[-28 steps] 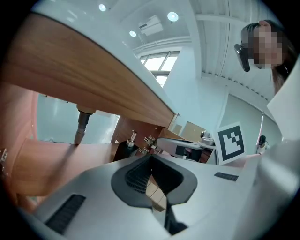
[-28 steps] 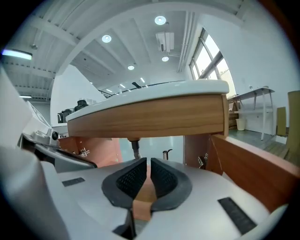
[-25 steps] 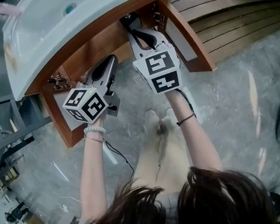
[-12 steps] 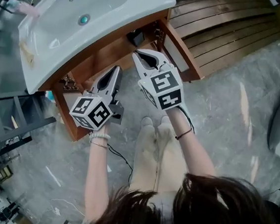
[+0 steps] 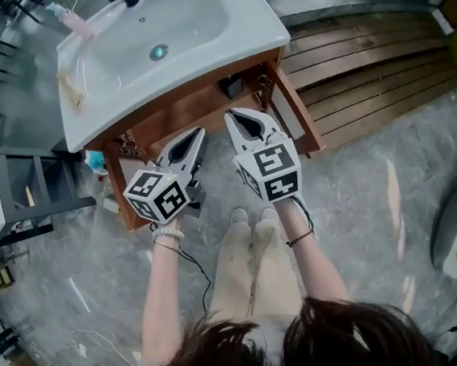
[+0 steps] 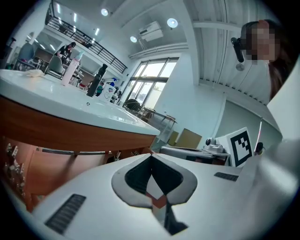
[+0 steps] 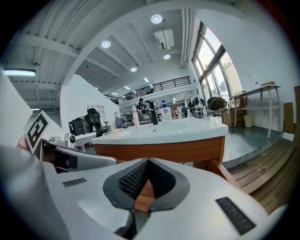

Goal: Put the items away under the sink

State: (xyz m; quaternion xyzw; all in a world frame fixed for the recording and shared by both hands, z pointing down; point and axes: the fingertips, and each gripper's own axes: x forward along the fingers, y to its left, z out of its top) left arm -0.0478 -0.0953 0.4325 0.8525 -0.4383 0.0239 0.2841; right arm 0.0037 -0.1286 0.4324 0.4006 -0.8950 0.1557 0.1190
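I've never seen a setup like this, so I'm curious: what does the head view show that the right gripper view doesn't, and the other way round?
Only the head view: the person's forearms and the grey floor, seen from above.
Only the right gripper view: ceiling lights and tall windows.
Both: the white sink, its wooden cabinet, and the right gripper, shut with nothing between its jaws.
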